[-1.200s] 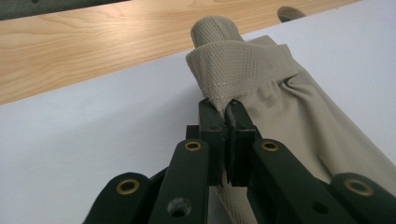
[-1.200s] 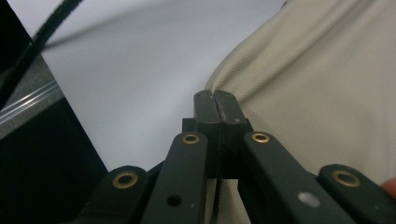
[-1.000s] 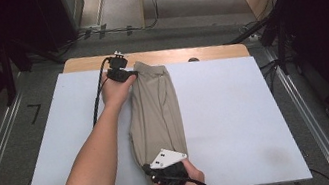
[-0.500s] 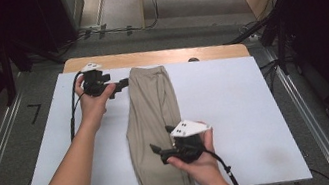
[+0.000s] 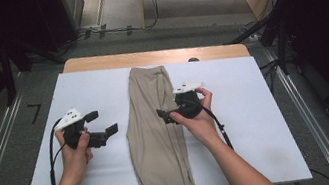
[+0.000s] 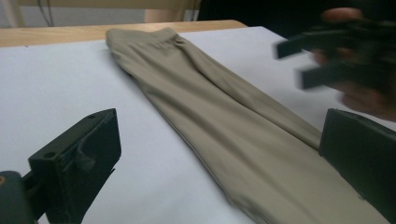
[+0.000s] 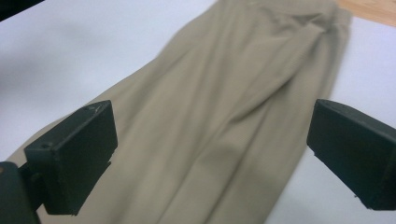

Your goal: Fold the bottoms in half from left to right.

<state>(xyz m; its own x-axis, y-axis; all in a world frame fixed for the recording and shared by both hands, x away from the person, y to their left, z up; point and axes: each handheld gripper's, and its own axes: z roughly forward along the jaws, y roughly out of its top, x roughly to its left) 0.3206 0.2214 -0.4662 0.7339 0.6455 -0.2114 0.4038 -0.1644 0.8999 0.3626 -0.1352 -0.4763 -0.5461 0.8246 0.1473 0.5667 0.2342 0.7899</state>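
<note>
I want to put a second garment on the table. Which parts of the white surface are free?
The widest free patch of the white surface lies right of the folded beige trousers, out to the right edge. Left of the trousers is a similar strip, but the left gripper hovers there with open jaws. The middle is taken: trousers run from far edge to near edge, right gripper above them.

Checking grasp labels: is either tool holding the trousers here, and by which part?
Nothing is held. The left tool and right tool are open, jaws just opened, clear of the folded trousers.
</note>
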